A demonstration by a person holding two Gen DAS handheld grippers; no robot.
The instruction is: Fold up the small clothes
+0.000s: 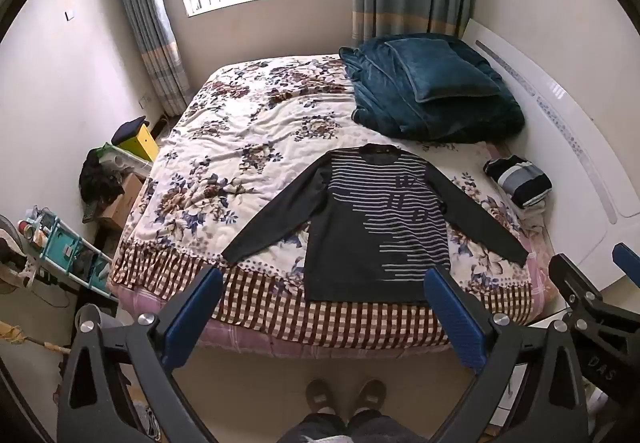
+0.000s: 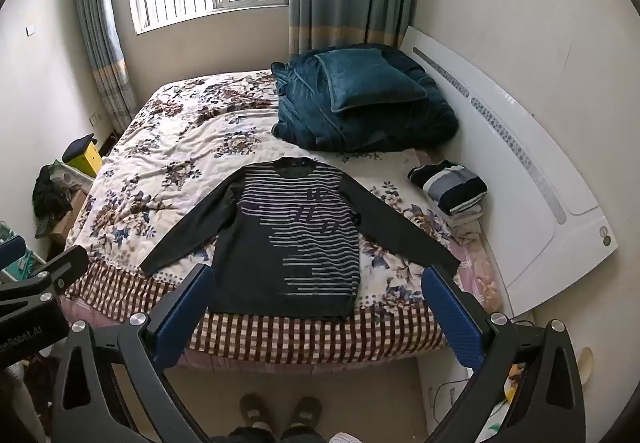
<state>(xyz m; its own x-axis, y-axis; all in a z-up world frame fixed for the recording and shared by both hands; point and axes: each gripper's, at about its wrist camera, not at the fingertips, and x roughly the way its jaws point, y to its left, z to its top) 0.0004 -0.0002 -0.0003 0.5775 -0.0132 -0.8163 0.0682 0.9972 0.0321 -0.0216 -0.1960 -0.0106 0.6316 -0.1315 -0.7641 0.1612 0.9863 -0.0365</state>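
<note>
On the left, a cluttered teal plastic rack [image 1: 76,243] and a brown cardboard box [image 1: 120,199] crowd the floor beside the bed [image 1: 256,307], whose quilted floral cover ends in a brown-and-white checked border. The left gripper [image 1: 322,317] hangs over the bed's foot edge, its blue ribbed jaws spread wide with nothing between them. Beyond them lies the dark knit long-sleeved sweater with pale stripes [image 1: 372,227], flat, sleeves angled outward, hem at the checked border. The right gripper [image 2: 318,313] likewise stands wide apart and empty, the sweater's hem between and beyond its jaws. Further right sit a plush teal blanket pile [image 2: 360,107], a folded striped garment stack [image 2: 450,187], and the glossy white headboard [image 2: 520,171].
</note>
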